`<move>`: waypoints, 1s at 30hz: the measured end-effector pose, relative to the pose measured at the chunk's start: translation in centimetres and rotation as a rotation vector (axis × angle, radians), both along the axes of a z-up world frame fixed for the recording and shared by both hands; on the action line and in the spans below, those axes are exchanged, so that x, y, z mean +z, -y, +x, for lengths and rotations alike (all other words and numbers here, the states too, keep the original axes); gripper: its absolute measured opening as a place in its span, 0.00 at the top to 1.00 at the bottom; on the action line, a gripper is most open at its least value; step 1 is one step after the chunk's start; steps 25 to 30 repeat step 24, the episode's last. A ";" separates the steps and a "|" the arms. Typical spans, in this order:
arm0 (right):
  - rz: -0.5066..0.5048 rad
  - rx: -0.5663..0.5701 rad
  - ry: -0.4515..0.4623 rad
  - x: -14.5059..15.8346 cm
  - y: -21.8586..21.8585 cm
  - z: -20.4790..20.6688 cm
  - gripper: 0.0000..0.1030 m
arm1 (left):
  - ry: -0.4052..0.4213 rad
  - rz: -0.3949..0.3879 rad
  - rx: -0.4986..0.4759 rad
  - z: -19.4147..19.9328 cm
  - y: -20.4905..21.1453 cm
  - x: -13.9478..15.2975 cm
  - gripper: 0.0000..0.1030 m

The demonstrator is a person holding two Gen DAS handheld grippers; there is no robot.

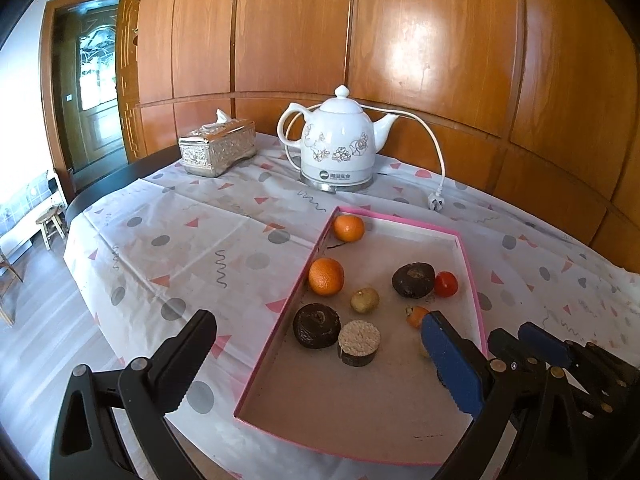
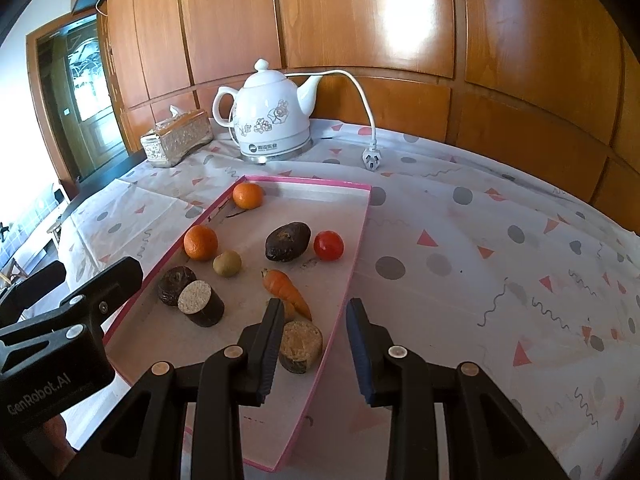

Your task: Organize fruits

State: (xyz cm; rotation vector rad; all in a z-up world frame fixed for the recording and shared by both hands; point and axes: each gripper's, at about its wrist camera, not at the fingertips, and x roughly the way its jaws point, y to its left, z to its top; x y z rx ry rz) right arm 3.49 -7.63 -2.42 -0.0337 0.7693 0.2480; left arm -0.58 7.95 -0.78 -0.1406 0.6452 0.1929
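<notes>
Fingers of both grippers spread wide, gripping nothing: left gripper [image 1: 320, 360] straddles the near left wall of the pink-rimmed tray [image 2: 356, 240], right gripper [image 2: 312, 348] straddles its near right wall beside a cork-topped round block [image 2: 300, 344]. Tray lies on the desk [image 2: 480, 220] with two oranges [image 2: 201, 242] against its left wall, tomato [image 2: 328, 245] near the right wall, carrot [image 2: 286, 288], small green fruit [image 2: 227, 263] and dark lumps mid-tray; near end of tray floor bare. Open patterned cloth right of the tray; kettle [image 2: 272, 116] and tissue box [image 2: 176, 138] stand along the far edge.
</notes>
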 end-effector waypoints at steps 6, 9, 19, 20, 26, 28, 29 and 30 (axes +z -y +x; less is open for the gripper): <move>-0.009 0.007 0.011 0.1 -0.3 -0.3 0.69 | -0.001 0.000 -0.006 -0.1 0.1 0.0 0.00; -0.010 0.009 0.010 0.1 -0.2 -0.3 0.69 | 0.000 -0.003 -0.008 -0.1 0.1 0.0 0.00; -0.013 0.010 0.009 0.0 -0.3 -0.3 0.69 | 0.004 -0.012 -0.007 -0.2 0.0 -0.2 0.01; -0.012 0.012 0.011 0.0 -0.2 -0.4 0.69 | 0.003 -0.014 -0.011 -0.2 0.0 -0.2 0.03; -0.010 0.008 0.015 0.1 0.0 -0.5 0.69 | -0.005 -0.031 -0.020 -0.1 0.0 -0.3 0.03; -0.010 0.008 0.015 0.1 0.0 -0.5 0.69 | -0.005 -0.031 -0.020 -0.1 0.0 -0.3 0.03; -0.010 0.008 0.015 0.1 0.0 -0.5 0.69 | -0.005 -0.031 -0.020 -0.1 0.0 -0.3 0.03; -0.010 0.008 0.015 0.1 0.0 -0.5 0.69 | -0.005 -0.031 -0.020 -0.1 0.0 -0.3 0.03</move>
